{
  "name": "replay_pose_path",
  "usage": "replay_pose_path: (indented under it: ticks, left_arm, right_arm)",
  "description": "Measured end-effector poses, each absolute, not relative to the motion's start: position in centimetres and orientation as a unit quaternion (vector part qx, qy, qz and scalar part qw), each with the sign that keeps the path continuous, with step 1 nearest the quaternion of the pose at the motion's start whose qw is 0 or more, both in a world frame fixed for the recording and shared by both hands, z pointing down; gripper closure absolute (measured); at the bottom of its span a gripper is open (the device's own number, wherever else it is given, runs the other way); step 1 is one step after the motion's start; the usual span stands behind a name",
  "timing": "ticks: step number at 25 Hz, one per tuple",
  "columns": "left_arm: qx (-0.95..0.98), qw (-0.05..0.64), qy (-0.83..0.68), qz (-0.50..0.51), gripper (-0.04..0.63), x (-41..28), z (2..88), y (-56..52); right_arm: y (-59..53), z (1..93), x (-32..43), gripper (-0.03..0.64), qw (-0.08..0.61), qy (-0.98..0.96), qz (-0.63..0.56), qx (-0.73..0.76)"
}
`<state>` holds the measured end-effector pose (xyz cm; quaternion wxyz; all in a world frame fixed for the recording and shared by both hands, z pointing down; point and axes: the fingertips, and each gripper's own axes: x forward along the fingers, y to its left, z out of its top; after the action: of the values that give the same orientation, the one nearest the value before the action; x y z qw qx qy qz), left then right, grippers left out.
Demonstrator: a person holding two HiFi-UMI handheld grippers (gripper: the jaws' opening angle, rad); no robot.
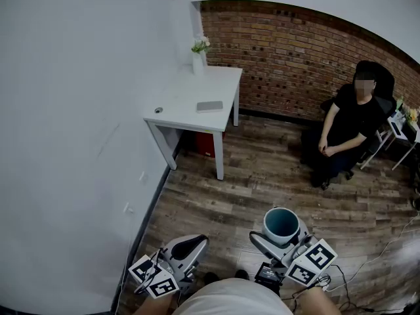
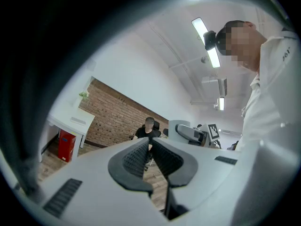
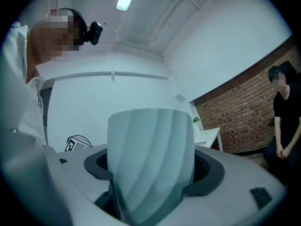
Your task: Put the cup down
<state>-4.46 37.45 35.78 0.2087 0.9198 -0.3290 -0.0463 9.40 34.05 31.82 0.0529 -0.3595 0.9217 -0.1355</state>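
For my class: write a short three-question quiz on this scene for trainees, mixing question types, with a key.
1. True or false: the right gripper grips the cup.
2. What stands on the white table? A: vase of flowers; B: laptop; C: kettle.
3. Fill in: the seated person is in front of a ___ wall.
Key: 1 true; 2 A; 3 brick.

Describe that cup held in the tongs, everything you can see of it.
The cup is pale blue-green, with spiral flutes running up its outside and a darker inside where nothing shows. The material could be ceramic or plastic; I cannot tell which. It stands upright, mouth up, clamped at its sides by the pads of the right tongs, held in the air above the wooden floor.
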Motion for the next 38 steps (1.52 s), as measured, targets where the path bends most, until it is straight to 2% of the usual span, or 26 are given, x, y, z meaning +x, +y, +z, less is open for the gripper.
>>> replay_pose_path:
  ticks: [14,24,38]
  left_arm:
    - [0.919,0.214,-0.328,-0.045,0.563,-4.8,36.1,37.2]
    - [0.930,0.174,-0.322,-0.021,0.563,-4.8,36.2,31.0]
    - [0.928,0.187,-0.320,-0.029,0.563,-9.1,36.9,28.8]
  right_arm:
    - [33.9,32.4,9.0,0.238,0.040,0.921,-0.136,-0.364]
    - [29.4,32.4,5.1,0.238,0.019,0.931,-0.098,-0.351]
    - [26.1,34.5,3.9,0.238,0.012,0.916,-0.112,-0.384]
